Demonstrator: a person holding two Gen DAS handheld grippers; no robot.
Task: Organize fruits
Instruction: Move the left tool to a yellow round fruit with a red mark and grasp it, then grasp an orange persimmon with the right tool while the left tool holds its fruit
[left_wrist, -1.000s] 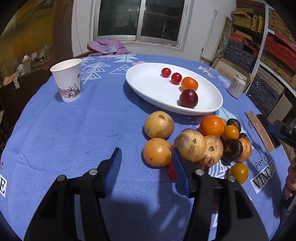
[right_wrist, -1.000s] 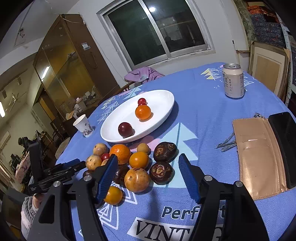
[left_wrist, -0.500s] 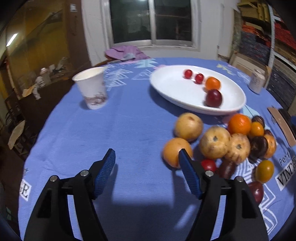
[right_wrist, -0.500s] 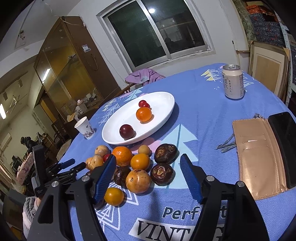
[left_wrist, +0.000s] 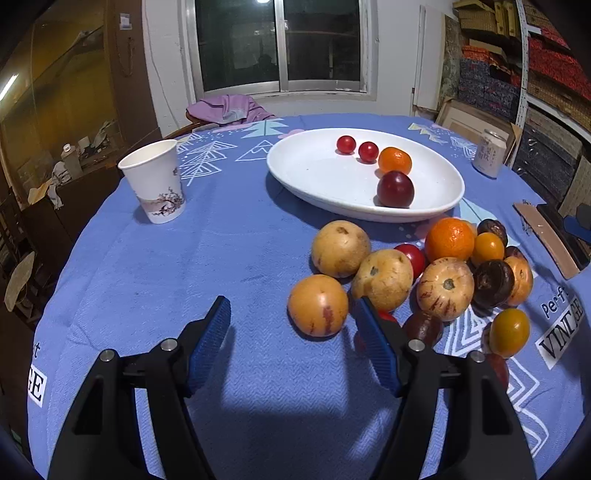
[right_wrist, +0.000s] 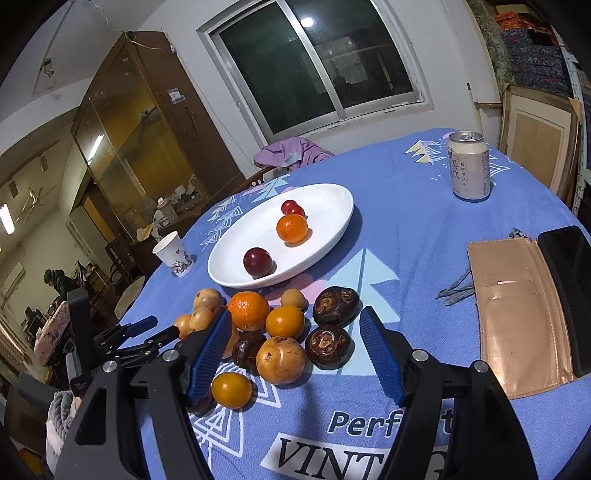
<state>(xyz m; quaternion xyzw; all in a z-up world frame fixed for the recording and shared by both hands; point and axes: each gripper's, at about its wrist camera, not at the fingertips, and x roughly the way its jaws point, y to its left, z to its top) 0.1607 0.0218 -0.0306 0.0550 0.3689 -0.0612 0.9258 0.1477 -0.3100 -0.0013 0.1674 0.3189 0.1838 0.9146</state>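
Note:
A white oval plate (left_wrist: 317, 177) (right_wrist: 332, 206) holds two small red fruits, an orange and a dark plum (left_wrist: 395, 189). A pile of loose fruit lies on the blue cloth in front of it: tan round fruits (left_wrist: 317, 305), an orange (left_wrist: 449, 239), small yellow-orange fruits and dark brown ones (right_wrist: 328, 346). My left gripper (left_wrist: 293, 314) is open and empty, low over the cloth just left of the pile. My right gripper (right_wrist: 295, 325) is open and empty above the near side of the pile. The left gripper also shows in the right wrist view (right_wrist: 147, 330).
A paper cup (left_wrist: 154, 181) stands at the left of the plate. A drink can (right_wrist: 469, 166) stands at the far right. A tan wallet (right_wrist: 517, 310) and a black phone (right_wrist: 569, 291) lie at the right edge. A chair with purple cloth (left_wrist: 225, 110) is behind the round table.
My left gripper drew back and swung left away from the pile, then came in closer again, open throughout. My right gripper stayed nearly still, drifting slightly nearer the pile.

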